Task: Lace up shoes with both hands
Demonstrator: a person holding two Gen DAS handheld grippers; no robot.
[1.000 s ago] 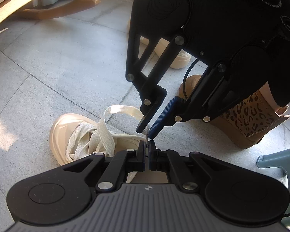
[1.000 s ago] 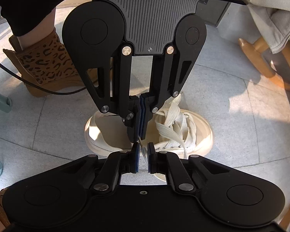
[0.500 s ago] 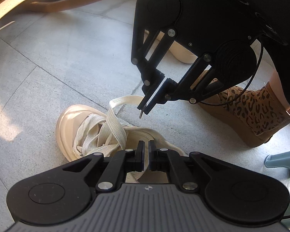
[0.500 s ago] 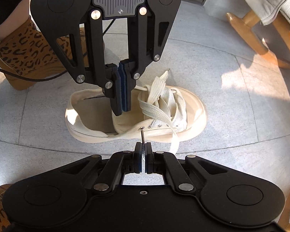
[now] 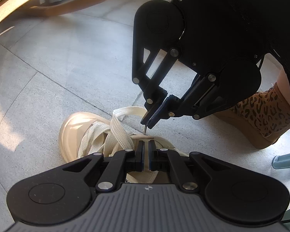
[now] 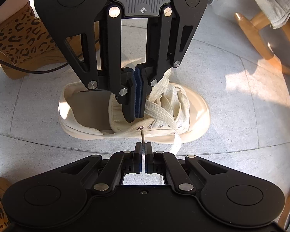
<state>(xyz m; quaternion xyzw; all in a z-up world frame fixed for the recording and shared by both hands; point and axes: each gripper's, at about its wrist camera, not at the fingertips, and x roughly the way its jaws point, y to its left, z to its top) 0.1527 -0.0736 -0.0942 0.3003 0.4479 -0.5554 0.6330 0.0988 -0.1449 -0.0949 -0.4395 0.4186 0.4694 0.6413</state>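
Note:
A cream canvas shoe (image 6: 195,114) lies on the grey tiles, toe to the right in the right wrist view, with a flat cream lace (image 6: 162,114) loosely crossed over its front. My right gripper (image 6: 143,149) is shut on the lace's end. The thin tip (image 6: 142,135) sticks out and points at the top eyelet (image 6: 139,128) on the near side. My left gripper (image 6: 136,114) is shut just above the shoe's tongue with nothing seen between its pads. In the left wrist view the right gripper (image 5: 148,122) holds the tip (image 5: 145,130) down at the shoe's collar, ahead of the left gripper (image 5: 146,154).
A person's leopard-print boot (image 5: 261,116) stands close beside the shoe, also in the right wrist view as the boot (image 6: 23,38), with a black cable (image 6: 38,70) trailing past it. Wooden rocker legs (image 6: 257,34) and a pale green chair foot (image 5: 286,160) stand on the tiled floor.
The right gripper drew the lace end away from the left gripper's tips and sank toward the shoe. The tip now sits just short of the top eyelet. The left gripper stayed shut.

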